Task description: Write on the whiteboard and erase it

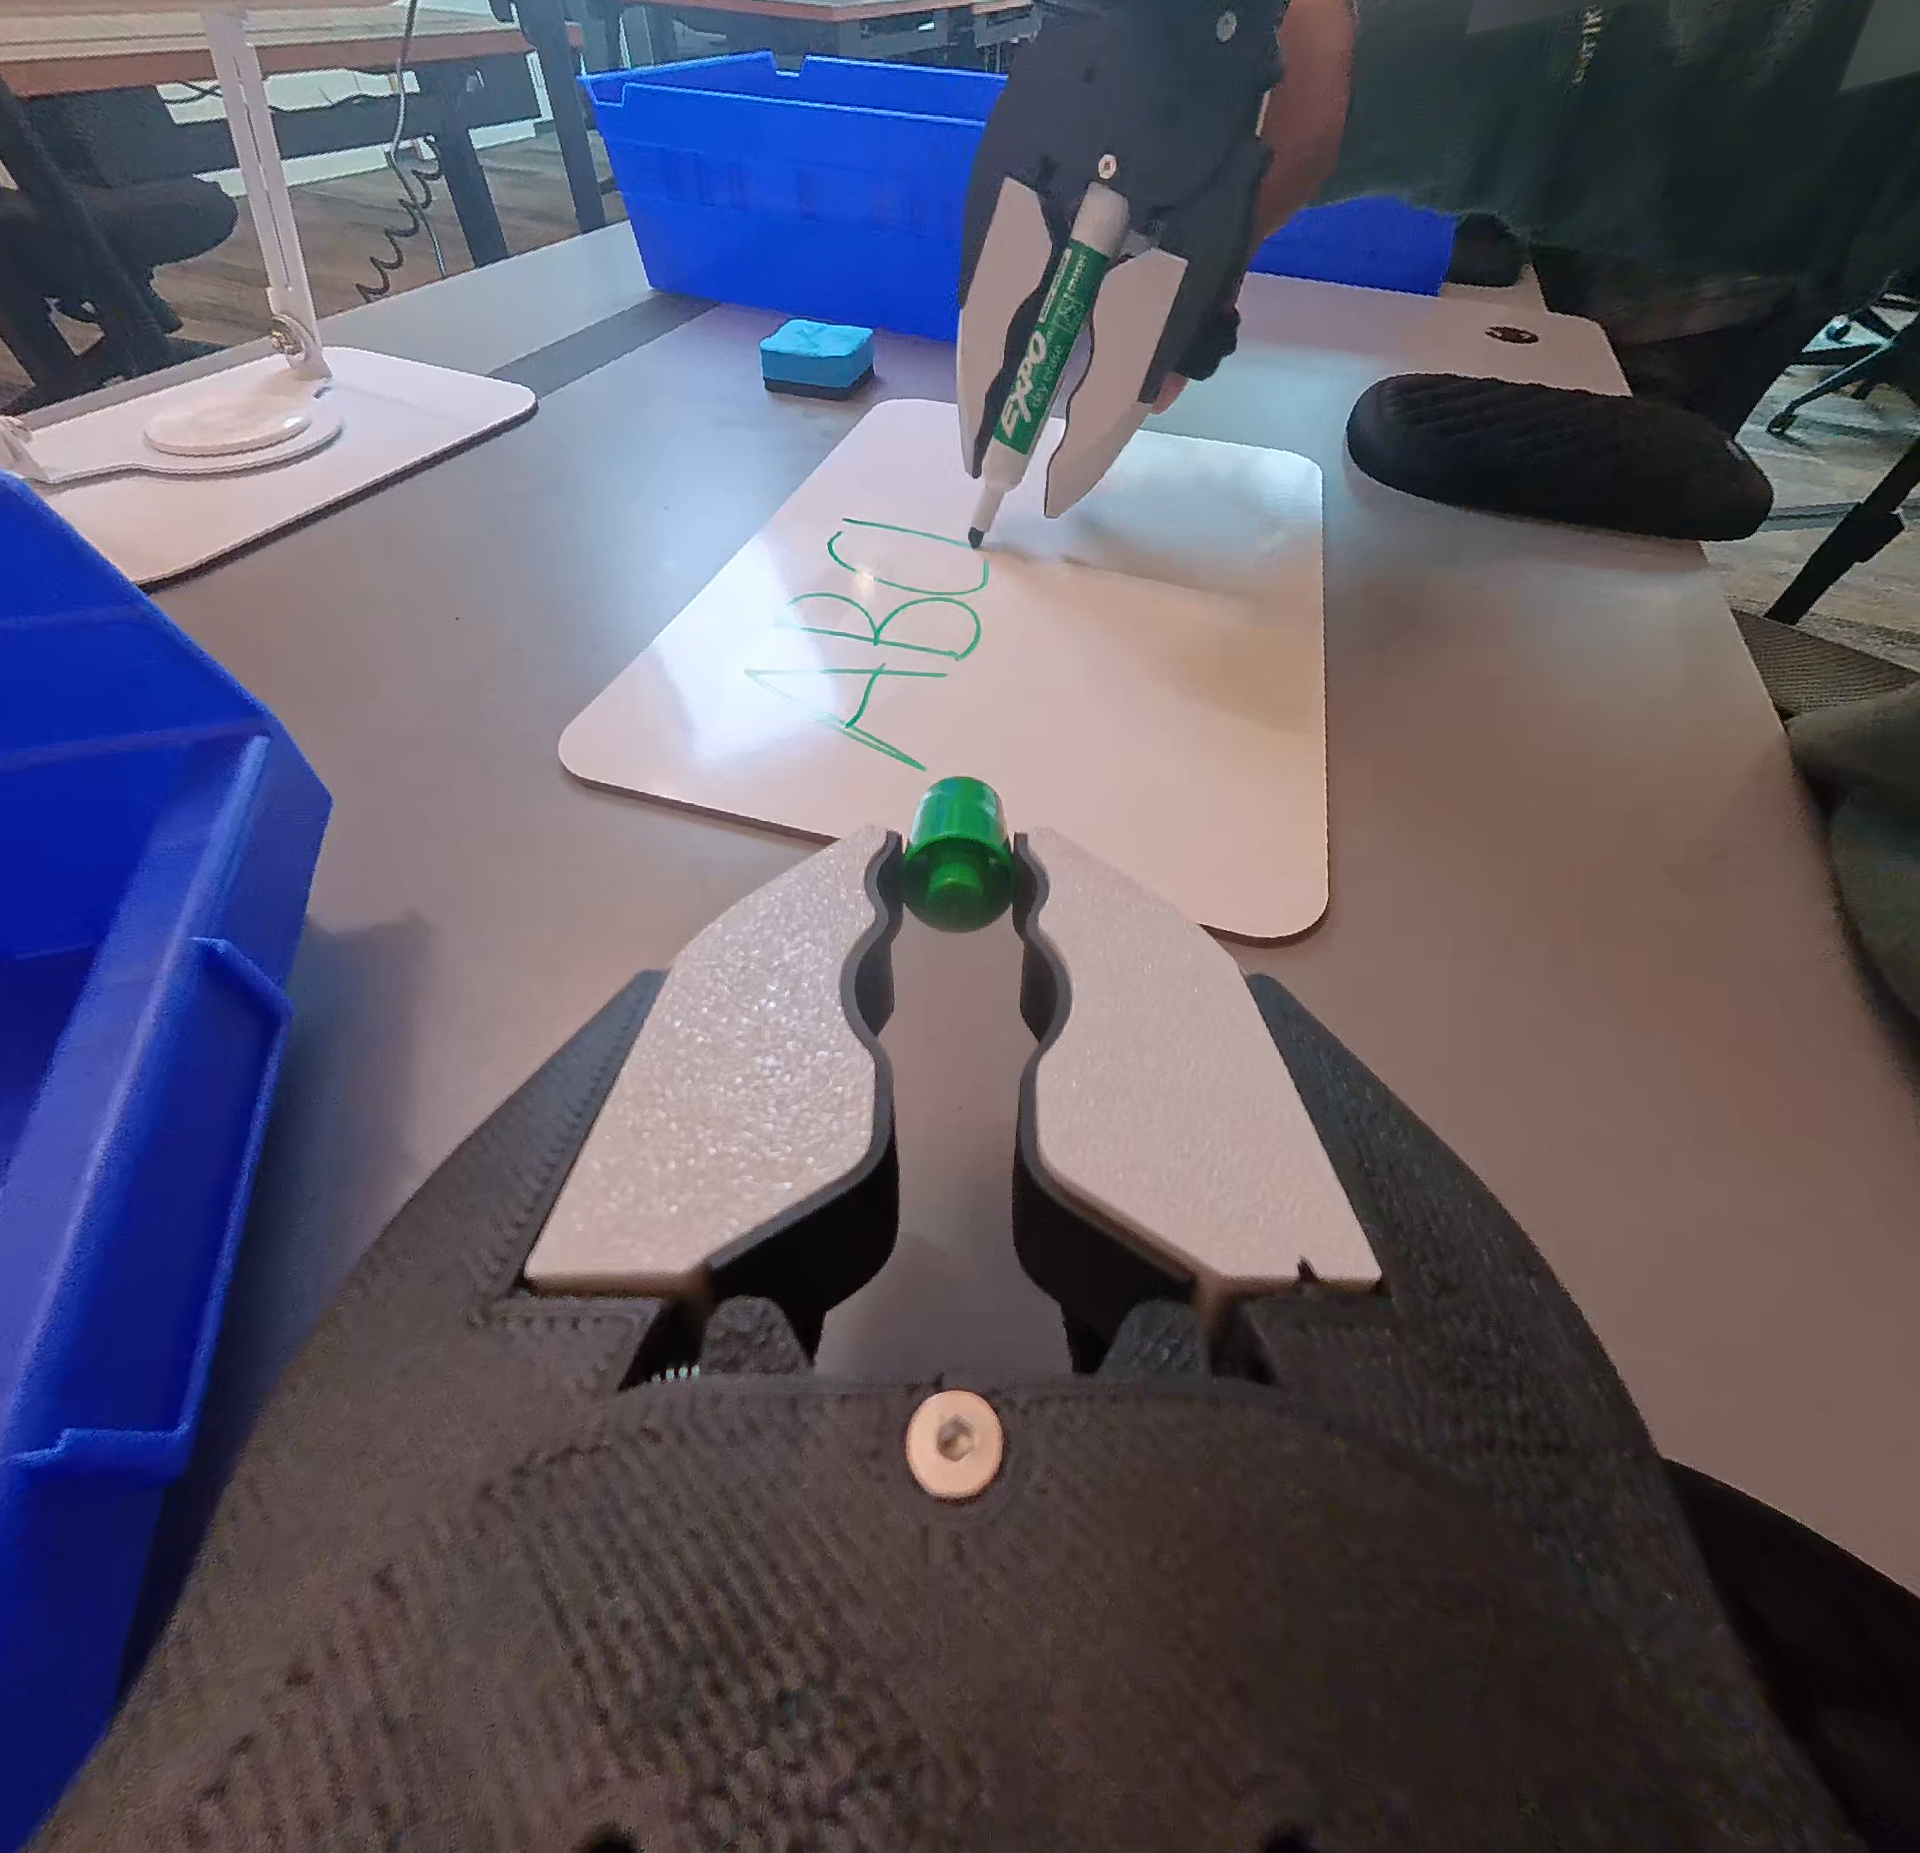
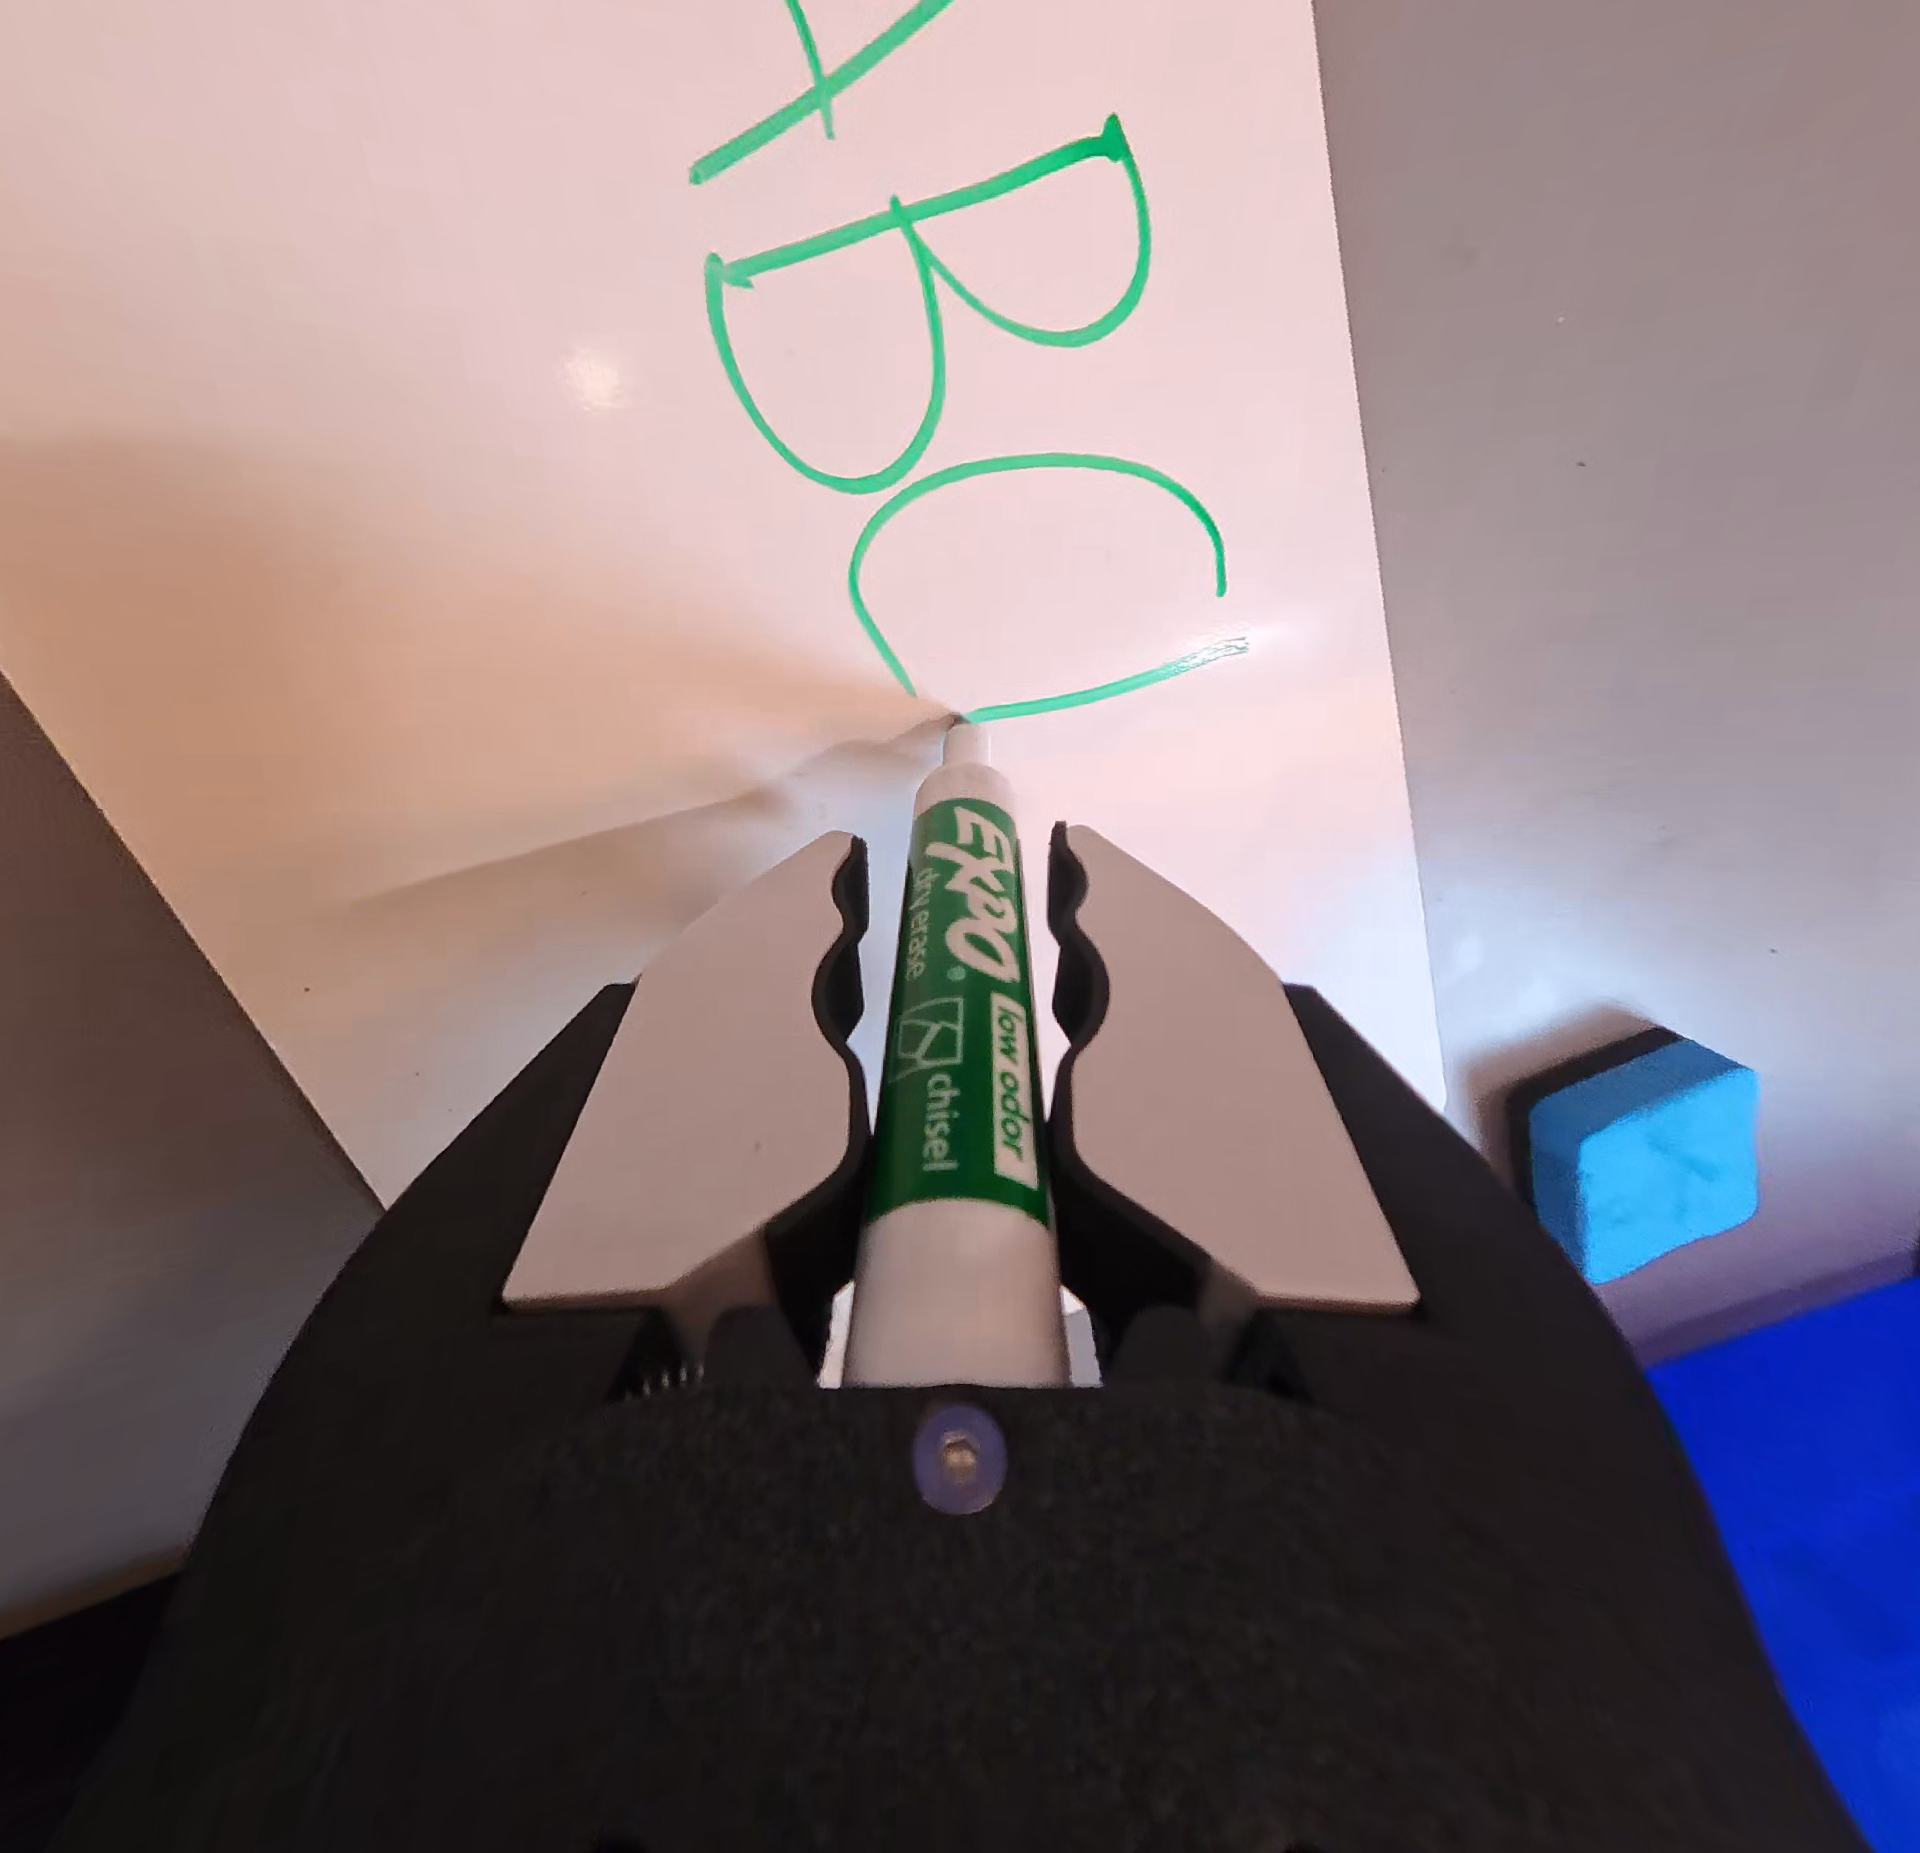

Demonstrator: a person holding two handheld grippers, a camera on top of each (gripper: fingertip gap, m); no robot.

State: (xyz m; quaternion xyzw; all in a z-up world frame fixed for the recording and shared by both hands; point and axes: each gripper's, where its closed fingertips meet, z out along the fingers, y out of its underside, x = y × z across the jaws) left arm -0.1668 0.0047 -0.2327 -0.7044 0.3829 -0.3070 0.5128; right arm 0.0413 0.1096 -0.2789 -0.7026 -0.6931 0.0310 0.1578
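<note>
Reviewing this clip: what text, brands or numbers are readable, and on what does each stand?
Writing is not quoted here; where it stands:
Marker: printed label along the barrel, legible.
Whiteboard: large green handwritten strokes, legible.
Green cap: none visible.
Sleeve: faint print, too blurred.

My marker (image 2: 956, 1024) green-white, cap (image 1: 957, 853) green, strokes green on white whiteboard (image 1: 1143, 712); eraser (image 1: 817, 353) beside it blue-black.

whiteboard (image 2: 416, 453): far end cut off | marker (image 2: 961, 1128): rear hidden in jaws
</note>
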